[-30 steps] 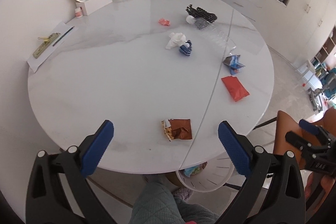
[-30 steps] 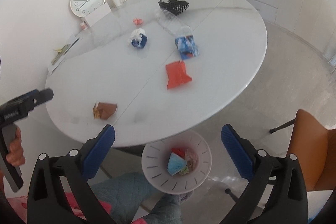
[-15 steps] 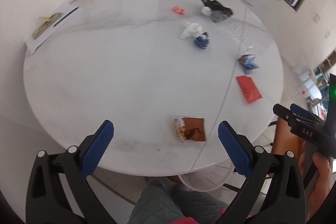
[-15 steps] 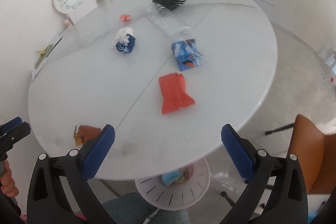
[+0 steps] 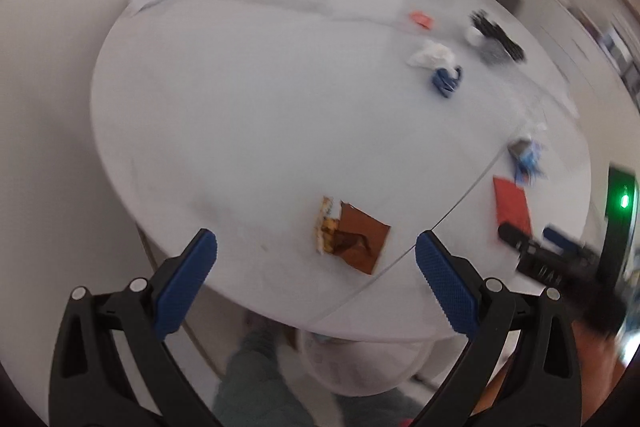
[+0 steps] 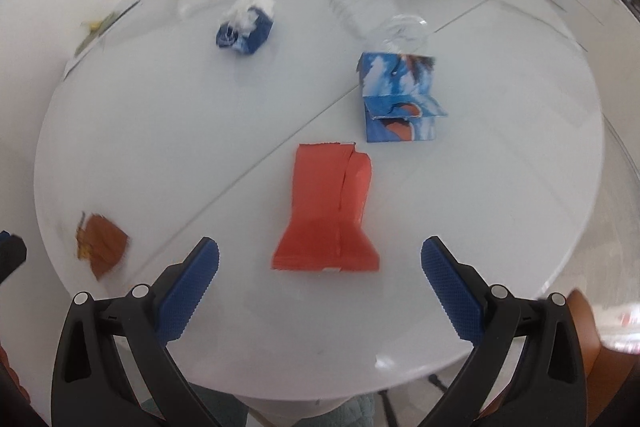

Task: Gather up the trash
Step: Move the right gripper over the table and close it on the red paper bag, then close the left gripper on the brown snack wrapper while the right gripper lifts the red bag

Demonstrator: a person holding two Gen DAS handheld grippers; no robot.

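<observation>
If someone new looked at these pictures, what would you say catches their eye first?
Probably the red wrapper, lying flat on the white round table straight ahead of the open right claw. Just beyond it stands a torn blue carton. In the left wrist view, a brown snack wrapper lies near the table's edge, ahead of the open left claw.
</observation>
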